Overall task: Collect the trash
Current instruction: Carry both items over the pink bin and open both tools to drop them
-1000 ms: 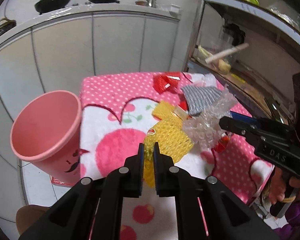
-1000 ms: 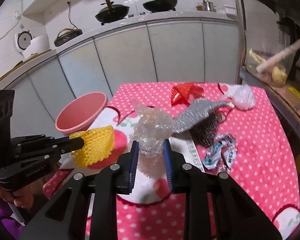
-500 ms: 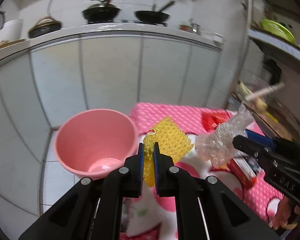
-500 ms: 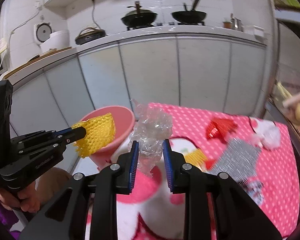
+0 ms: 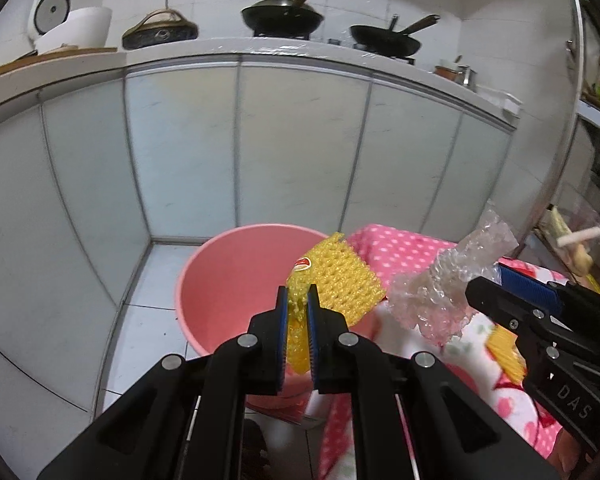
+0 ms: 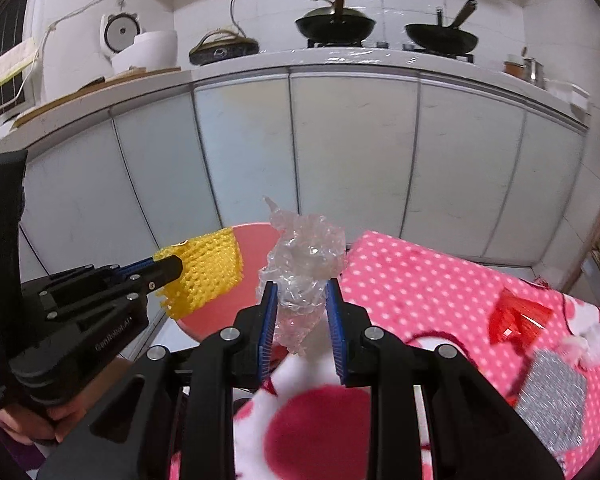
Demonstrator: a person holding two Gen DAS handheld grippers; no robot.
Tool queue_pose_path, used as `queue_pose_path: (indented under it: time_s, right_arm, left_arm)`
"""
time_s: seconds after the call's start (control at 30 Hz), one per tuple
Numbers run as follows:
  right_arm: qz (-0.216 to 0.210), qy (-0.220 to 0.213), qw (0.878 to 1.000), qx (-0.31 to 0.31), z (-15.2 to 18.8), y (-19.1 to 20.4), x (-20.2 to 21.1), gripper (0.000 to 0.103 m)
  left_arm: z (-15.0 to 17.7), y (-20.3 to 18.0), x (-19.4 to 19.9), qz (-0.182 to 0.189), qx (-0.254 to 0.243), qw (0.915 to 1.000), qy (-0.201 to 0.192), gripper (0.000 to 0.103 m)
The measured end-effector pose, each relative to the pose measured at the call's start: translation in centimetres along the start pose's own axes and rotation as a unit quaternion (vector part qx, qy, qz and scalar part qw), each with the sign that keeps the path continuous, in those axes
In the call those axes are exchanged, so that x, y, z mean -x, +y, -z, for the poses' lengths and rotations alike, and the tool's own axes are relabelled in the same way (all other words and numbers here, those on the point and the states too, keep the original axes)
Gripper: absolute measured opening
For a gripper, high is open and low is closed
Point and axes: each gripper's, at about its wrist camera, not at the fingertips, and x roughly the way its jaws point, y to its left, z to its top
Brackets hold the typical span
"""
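Left gripper: clamped on the yellow foam net, which hangs over the near rim of the pink bin.
Right gripper: pinched on the crumpled clear plastic, held just beside the bin.
Progress: two pieces are lifted, neither dropped yet.
Left to do: red wrapper and silver sheet lie on the dotted tablecloth.
Look: the net is ridged and springy, the plastic shiny and wrinkled.

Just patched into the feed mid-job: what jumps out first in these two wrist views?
The left gripper is clamped on a yellow foam net, held over the rim of the pink bucket on the floor. Beside it, the right gripper pinches a crumpled wad of clear bubble wrap. Red and silver wrappers lie on the pink polka-dot cloth.
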Motion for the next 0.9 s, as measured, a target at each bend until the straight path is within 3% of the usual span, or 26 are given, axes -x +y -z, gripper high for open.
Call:
queue_pose_path:
  time_s: [0.5,0.9]
  right_arm:
    - [-0.007,0.060,0.998,0.011,0.1,1.1,-7.5,0.025]
    - [-0.023,0.089,0.996,0.013,0.7,1.5,-10.6,0.025]
  left_arm:
    - [0.3,1.8,-5.7,-0.022,0.015,0.9993,0.026,0.008]
    - [1.1,2.4,-8.9,-0.034,0.019,0.9976,0.058,0.008]
